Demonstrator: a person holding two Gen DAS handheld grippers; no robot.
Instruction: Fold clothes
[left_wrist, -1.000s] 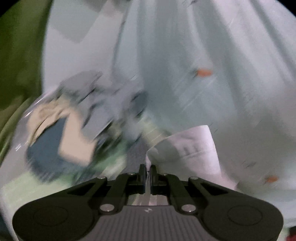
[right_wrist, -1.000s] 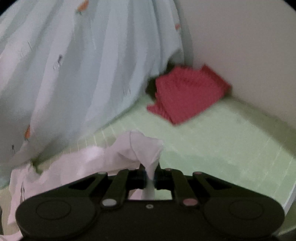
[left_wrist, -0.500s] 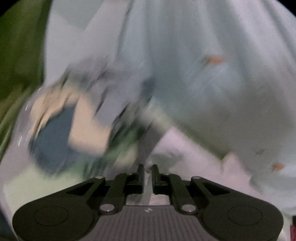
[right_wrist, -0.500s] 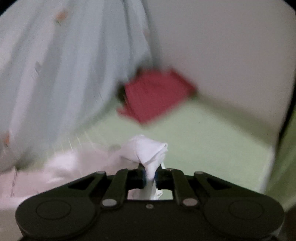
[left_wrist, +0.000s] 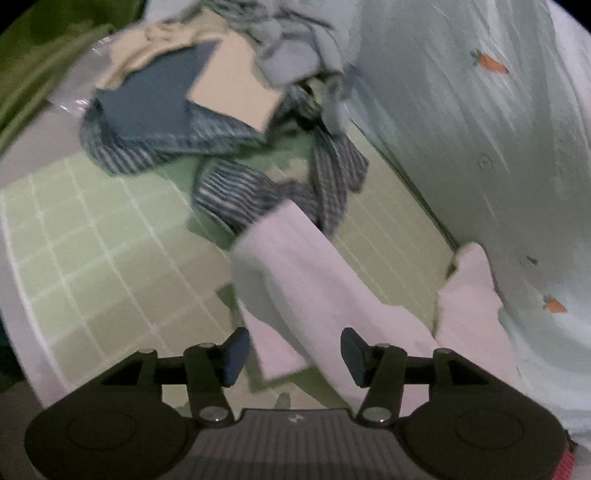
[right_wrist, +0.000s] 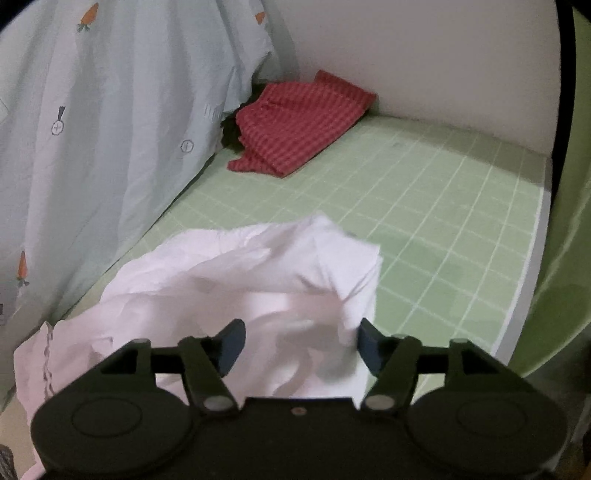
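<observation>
Because both tools stood with their jaws spread wide and nothing pinched between them, the white garment (right_wrist: 236, 280) lay loose and crumpled on the green gridded mat (right_wrist: 443, 206) of the worktop, bunched at the near edge. In the left wrist view the left tool (left_wrist: 291, 352) hovered just over a long white fold (left_wrist: 295, 269) that ran away from it toward the far pile of unfolded clothes (left_wrist: 207, 122), a heap of striped, blue and beige cloth. In the right wrist view the right tool (right_wrist: 299, 341) sat over the rumpled bulk of the same garment, with a folded red cloth (right_wrist: 299, 122) well apart at the far wall and a pale carrot-print sheet (right_wrist: 110, 129) hanging along the left.

The step in hand seemed to be laying the garment out flat before folding. It would go best if each tool took a fresh hold on a true edge or corner, not on a bunched ridge, and the two then drew apart evenly. Thin cloth of this kind would likely sag and crease again, so the pull needed to be low and level over the mat, clear of the hanging sheet.
</observation>
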